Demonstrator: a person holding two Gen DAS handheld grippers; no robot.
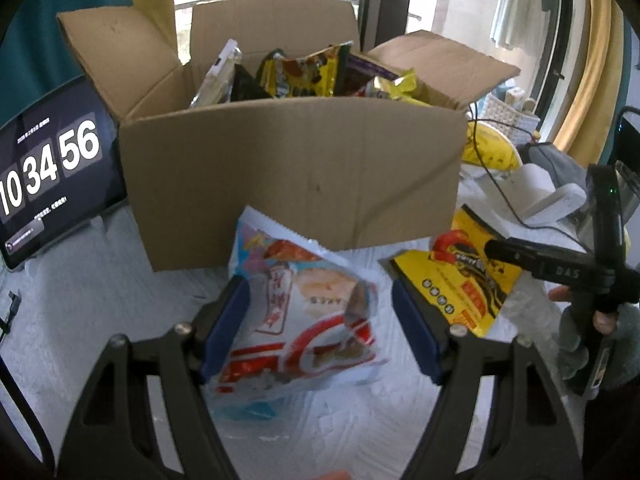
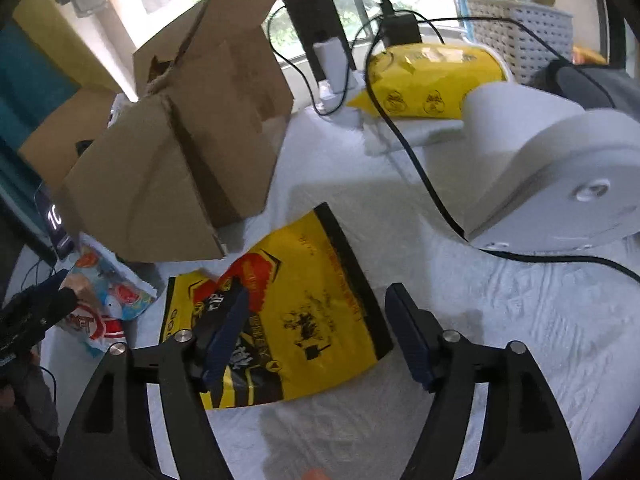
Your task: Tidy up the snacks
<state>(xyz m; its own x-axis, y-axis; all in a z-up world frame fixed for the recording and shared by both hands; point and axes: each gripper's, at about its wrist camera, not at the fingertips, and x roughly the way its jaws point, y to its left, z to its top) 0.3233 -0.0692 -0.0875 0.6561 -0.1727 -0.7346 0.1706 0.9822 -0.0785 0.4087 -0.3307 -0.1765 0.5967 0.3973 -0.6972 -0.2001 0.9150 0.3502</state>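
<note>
An open cardboard box (image 1: pixel 292 168) stands on the white-covered table with several snack packs (image 1: pixel 308 72) sticking out of it. In front of it lies a white, blue and red snack bag (image 1: pixel 304 312). My left gripper (image 1: pixel 318 286) is open astride that bag, its right pad clear of it. To the right lies a yellow and black snack bag (image 2: pixel 304 320), with my right gripper (image 2: pixel 317 291) open low over it. The left pad overlaps the bag and the right pad stands off its edge. In the left wrist view that yellow bag (image 1: pixel 460 280) lies under one of the right gripper's fingers (image 1: pixel 516 256).
A tablet showing a clock (image 1: pixel 52 172) leans left of the box. Right of the yellow bag are a white paper roll (image 2: pixel 560 168) and a black cable (image 2: pixel 420 168) across the cloth. Behind them lie a yellow pack (image 2: pixel 432 80) and a white basket (image 2: pixel 520 36).
</note>
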